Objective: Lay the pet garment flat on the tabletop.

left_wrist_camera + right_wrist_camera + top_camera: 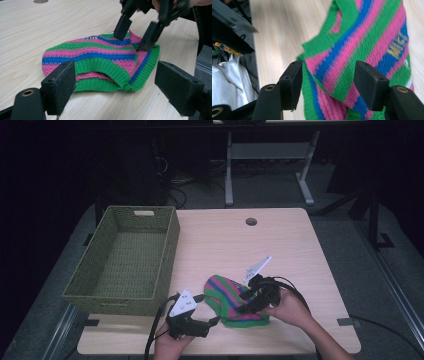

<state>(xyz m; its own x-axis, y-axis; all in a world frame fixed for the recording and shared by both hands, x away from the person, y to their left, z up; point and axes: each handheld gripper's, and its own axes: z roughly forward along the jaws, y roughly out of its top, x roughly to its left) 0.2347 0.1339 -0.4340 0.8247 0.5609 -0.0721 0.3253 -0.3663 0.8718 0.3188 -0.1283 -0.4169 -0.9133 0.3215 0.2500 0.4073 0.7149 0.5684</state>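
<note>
— Gripping hasn't happened yet, has it? The left gripper (pixel 115 82) gapes wide just short of the striped knit garment (pixel 231 299) lying at the table's (pixel 280 245) near edge.

— Right. The right gripper (pixel 327 82), jaws apart, straddles its far side. I'd judge a pinch comes next, then the wicker basket (pixel 90 285) beyond.

Striped knit garment (pixel 362 50): lower part cut off by right gripper view's bottom edge. Yellow lettering (pixel 398 46) runs off blurred, partly unreadable. Right tongs (pixel 248 306) tips hide garment's right hem in high view.
</note>
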